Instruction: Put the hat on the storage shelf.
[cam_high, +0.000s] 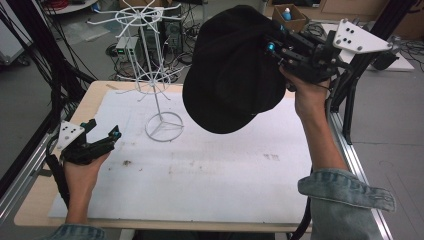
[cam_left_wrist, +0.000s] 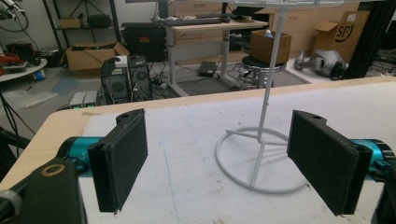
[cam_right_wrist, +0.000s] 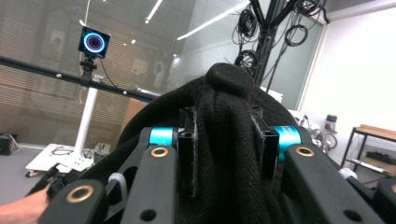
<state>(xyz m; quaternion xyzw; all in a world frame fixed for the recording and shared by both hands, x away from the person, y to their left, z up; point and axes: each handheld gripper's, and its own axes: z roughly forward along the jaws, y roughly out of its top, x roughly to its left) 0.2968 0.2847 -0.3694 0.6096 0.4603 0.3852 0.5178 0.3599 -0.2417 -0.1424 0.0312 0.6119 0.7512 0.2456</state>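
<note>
High view: right claw lifts a black cap above the surface, beside the white wire rack. Right claw view: jaws pinch bunched cap fabric. Left claw view: left claw gapes wide, empty, facing the rack's ring base.

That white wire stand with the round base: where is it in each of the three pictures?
High view: the white wire stand is at upper left, its ring base on the white mat.
Left gripper view: its pole and ring base rise between the two fingers.
Right gripper view: not in it.
Shared landmark: the ring base on the mat.
</note>
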